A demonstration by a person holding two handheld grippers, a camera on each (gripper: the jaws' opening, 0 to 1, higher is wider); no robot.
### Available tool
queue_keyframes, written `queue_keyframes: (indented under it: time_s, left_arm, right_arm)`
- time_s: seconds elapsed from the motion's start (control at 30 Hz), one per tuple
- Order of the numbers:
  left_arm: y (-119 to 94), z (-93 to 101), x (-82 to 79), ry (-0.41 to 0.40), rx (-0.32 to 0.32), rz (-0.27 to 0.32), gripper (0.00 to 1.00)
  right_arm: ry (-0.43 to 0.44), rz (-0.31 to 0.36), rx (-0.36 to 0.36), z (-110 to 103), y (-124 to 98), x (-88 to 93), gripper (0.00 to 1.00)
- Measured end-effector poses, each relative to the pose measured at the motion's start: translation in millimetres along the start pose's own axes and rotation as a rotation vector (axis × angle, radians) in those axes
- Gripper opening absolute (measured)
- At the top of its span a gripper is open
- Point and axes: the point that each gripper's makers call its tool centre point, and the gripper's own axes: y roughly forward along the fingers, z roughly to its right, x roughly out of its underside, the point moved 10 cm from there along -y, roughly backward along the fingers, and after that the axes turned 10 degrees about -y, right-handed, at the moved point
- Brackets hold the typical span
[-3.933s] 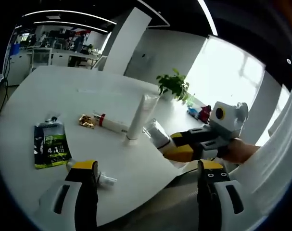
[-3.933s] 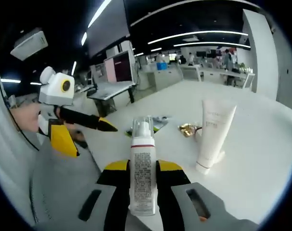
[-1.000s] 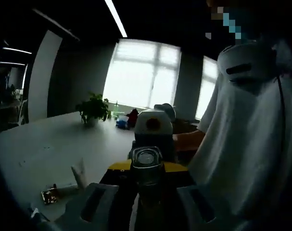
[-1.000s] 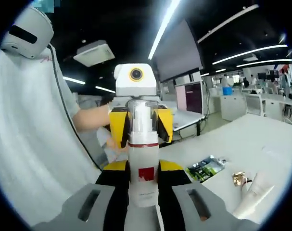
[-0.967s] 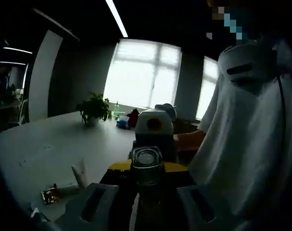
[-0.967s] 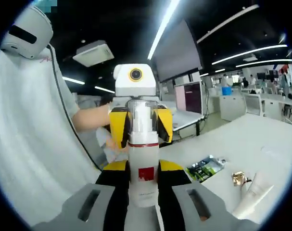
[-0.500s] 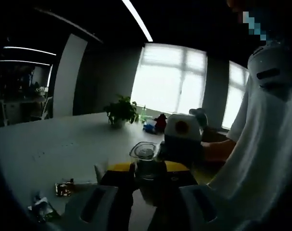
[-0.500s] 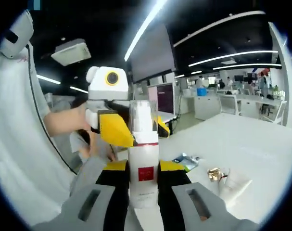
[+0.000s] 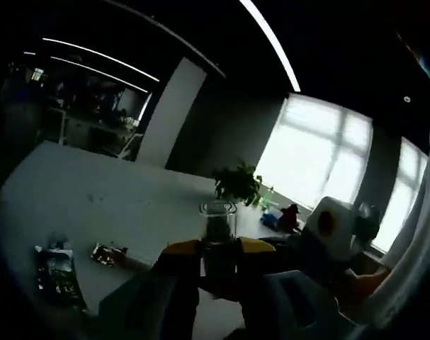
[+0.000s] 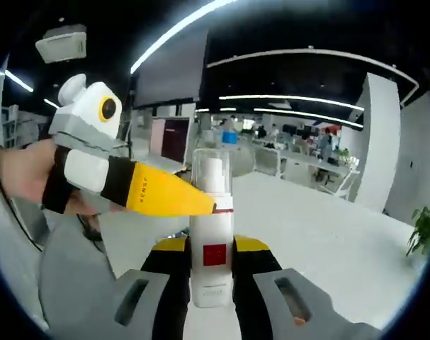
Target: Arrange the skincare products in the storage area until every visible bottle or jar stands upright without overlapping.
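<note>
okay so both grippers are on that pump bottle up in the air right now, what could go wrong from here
1. The right gripper clamps the white pump bottle low on its body while the left gripper pinches at its red collar. Pulling in different directions could twist it loose, or pop off the clear cap.
2. The bottle is held above the white table; a slip could drop it.
3. The green pouch and gold packet lie on the table; setting down blindly could overlap them.

Open-plan office; desks [image 10: 300,166]; ceiling strip lights [image 10: 285,98]; large windows [image 9: 321,159]
</note>
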Motion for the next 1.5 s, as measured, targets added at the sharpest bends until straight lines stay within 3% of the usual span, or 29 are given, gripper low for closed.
queue_keyframes:
  time_s: [0.1,0.13,0.27,0.47,0.53,0.67,0.97,1.13,1.23,1.33,1.5]
  left_arm:
    - [1,2.0,0.9,-0.037,-0.027,0.039,0.14]
    - [1,2.6,0.5,-0.03,-0.033,0.046,0.14]
    - [0,3.7,-0.1,0.011,-0.037,0.055,0.14]
    - [1,3.6,-2.5,0.056,-0.018,0.022,0.14]
    - [0,4.0,-2.8,0.073,-0.006,-0.001,0.14]
    - [-2,4.3,-4.1,0.121,0.057,-0.046,0.14]
    - [-4,12.9,-9.0,0.343,0.2,-0.179,0.14]
    - [-6,18.3,-11.8,0.402,0.283,-0.23,0.14]
    - [-8,21.9,-12.6,0.445,0.379,-0.275,0.14]
    - [-6,26.0,-8.8,0.485,0.462,-0.323,0.13]
    - [1,27.7,4.7,0.519,0.515,-0.389,0.13]
  right_arm:
    - [-0.031,0.006,0.025,-6,1,-6.1,0.21]
    - [-0.035,-0.006,0.052,-5,0,-5.9,0.21]
    - [-0.008,0.009,0.046,-4,-1,-5.1,0.21]
    - [0.022,0.015,0.028,-3,-1,-4.3,0.22]
    - [0.032,0.02,-0.009,-4,-2,-3.3,0.22]
    - [0.031,0.047,-0.055,-3,-7,-1.2,0.22]
    - [0.059,0.124,-0.255,3,-16,4.7,0.24]
    - [0.091,0.188,-0.387,6,-20,4.9,0.24]
    - [0.123,0.229,-0.497,9,-24,8.3,0.24]
    - [0.088,0.259,-0.577,10,-25,12.4,0.24]
    - [0.007,0.243,-0.676,12,-25,24.4,0.22]
